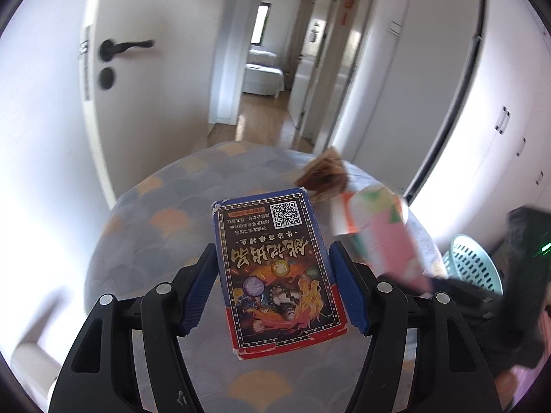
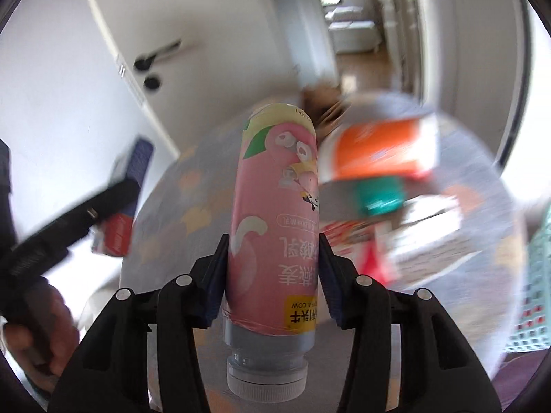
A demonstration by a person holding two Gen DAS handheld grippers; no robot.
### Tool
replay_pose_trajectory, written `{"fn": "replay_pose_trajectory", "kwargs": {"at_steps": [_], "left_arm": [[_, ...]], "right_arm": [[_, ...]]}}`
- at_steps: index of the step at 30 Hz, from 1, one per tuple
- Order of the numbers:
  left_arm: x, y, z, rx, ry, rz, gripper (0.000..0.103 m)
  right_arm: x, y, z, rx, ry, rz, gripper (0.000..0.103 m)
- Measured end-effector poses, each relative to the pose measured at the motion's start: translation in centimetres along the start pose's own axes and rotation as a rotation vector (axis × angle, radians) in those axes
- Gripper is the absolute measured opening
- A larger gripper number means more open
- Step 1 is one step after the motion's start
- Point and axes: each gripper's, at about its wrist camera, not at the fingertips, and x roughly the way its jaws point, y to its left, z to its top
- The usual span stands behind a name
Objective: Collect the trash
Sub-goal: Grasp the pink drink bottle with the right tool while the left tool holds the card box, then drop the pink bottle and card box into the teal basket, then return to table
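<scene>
My left gripper [image 1: 275,296] is clamped about midway on a flat blue and red card box [image 1: 277,272], both blue pads pressed against its long sides, the box sticking out forward past my fingertips with its printed face up. My right gripper [image 2: 273,282] is closed narrower, on a pink drink bottle [image 2: 275,220]; the pads squeeze its lower body, its grey cap end points back toward me and its base points away. Both things hang above the bed [image 1: 165,220] with the fan-patterned cover, clear of the cloth.

In the right wrist view, more litter lies near the bed's far right corner: an orange and white carton [image 2: 378,151], a green packet [image 2: 380,192] just beside it, and red and white wrappers [image 2: 375,244] nearer me, all blurred. A brown crumpled bag [image 1: 325,175] sits at the far edge. A pale green perforated basket [image 1: 470,268] stands off the bed's right edge. Beyond the far edge there is open room: a white door [image 1: 137,69] to the left and a hallway [image 1: 265,110] straight ahead. My left hand [image 2: 38,330] shows at the left of the right wrist view
</scene>
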Motion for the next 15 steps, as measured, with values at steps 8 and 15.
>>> {"fn": "replay_pose_trajectory", "kwargs": {"at_steps": [8, 15], "left_arm": [[3.3, -8.3, 0.4, 0.128, 0.027, -0.095, 0.064], [6.3, -17.1, 0.4, 0.237, 0.055, -0.210, 0.063]], "right_arm": [[-6.6, -8.9, 0.5, 0.161, -0.127, -0.093, 0.045], [-10.1, -16.1, 0.8, 0.285, -0.210, -0.193, 0.045]]}}
